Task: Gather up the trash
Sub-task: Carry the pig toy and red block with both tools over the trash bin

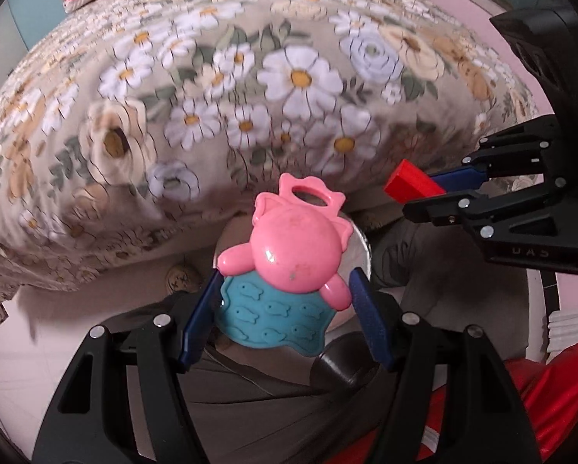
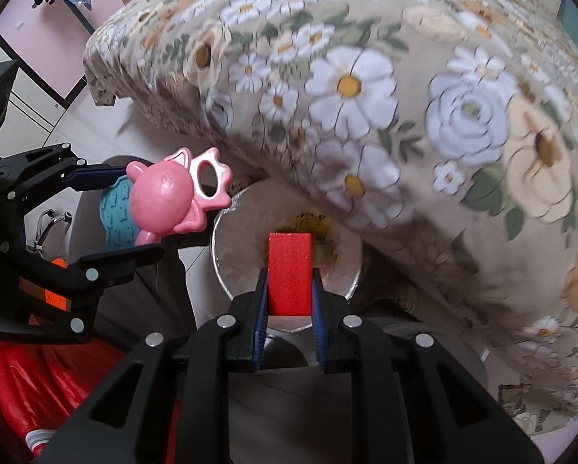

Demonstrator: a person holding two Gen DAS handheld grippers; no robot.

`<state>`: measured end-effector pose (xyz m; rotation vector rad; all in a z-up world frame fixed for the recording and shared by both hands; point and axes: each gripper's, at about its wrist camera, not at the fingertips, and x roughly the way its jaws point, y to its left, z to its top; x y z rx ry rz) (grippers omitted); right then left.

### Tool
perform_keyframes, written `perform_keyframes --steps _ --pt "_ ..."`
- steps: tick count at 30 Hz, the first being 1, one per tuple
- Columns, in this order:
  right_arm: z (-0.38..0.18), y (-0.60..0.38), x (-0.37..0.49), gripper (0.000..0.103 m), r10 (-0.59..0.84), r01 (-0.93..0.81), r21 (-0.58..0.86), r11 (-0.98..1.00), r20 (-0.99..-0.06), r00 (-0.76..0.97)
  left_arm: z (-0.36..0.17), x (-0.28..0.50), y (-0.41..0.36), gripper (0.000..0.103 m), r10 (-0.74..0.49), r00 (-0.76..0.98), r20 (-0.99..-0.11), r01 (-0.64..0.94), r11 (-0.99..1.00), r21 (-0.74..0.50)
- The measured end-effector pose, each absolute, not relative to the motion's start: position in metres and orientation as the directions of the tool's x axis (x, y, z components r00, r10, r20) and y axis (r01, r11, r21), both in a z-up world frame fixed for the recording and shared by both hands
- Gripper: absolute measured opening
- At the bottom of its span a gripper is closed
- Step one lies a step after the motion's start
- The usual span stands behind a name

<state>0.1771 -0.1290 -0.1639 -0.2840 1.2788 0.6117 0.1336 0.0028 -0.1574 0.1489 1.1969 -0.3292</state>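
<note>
My left gripper (image 1: 283, 297) is shut on a pink cat-shaped toy with a teal fish-patterned body (image 1: 296, 247), its blue pads pressing on the teal part. The right wrist view has that toy (image 2: 161, 193) and left gripper (image 2: 142, 210) at the left. My right gripper (image 2: 290, 274) is shut on a red block (image 2: 290, 266), which sticks out past the fingertips. From the left wrist it shows at the right edge, right gripper (image 1: 424, 193) and block (image 1: 408, 183). Both hang just above a round, silver-rimmed bin (image 2: 219, 228) on the floor; its rim (image 1: 362, 239) peeks from behind the toy.
A bed with a floral sheet (image 1: 250, 96) (image 2: 404, 116) overhangs the far side of the bin. A shiny red plastic bag (image 1: 551, 386) (image 2: 37, 379) lies near me. Grey fabric (image 1: 250, 406) fills the foreground. Pale floor tiles (image 1: 10, 348) spread to the left.
</note>
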Motion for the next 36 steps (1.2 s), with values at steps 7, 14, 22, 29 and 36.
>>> perform_keyframes --steps 7,14,22,29,36 --pt "-0.189 -0.122 0.176 0.022 0.268 -0.576 0.165 0.800 -0.959 0.098 -0.185 0.139 0.004 0.066 -0.172 0.271 -0.947 0.324 0.943 -0.079" --pt "-0.210 -0.118 0.178 0.022 0.260 -0.574 0.184 0.798 -0.964 0.053 -0.206 0.144 0.006 0.066 -0.171 0.233 -0.958 0.317 0.944 -0.091" --pt "-0.248 -0.108 0.185 0.022 0.235 -0.558 0.196 0.807 -0.972 -0.001 -0.244 0.155 0.007 0.066 -0.162 0.164 -0.973 0.293 0.950 -0.109" --pt "-0.292 -0.105 0.191 0.022 0.194 -0.539 0.200 0.819 -0.979 -0.068 -0.290 0.170 0.008 0.066 -0.156 0.080 -0.985 0.250 0.959 -0.131" --pt "-0.332 -0.106 0.202 0.022 0.136 -0.520 0.179 0.835 -0.983 -0.121 -0.328 0.184 0.005 0.066 -0.153 0.006 -0.988 0.220 0.964 -0.148"
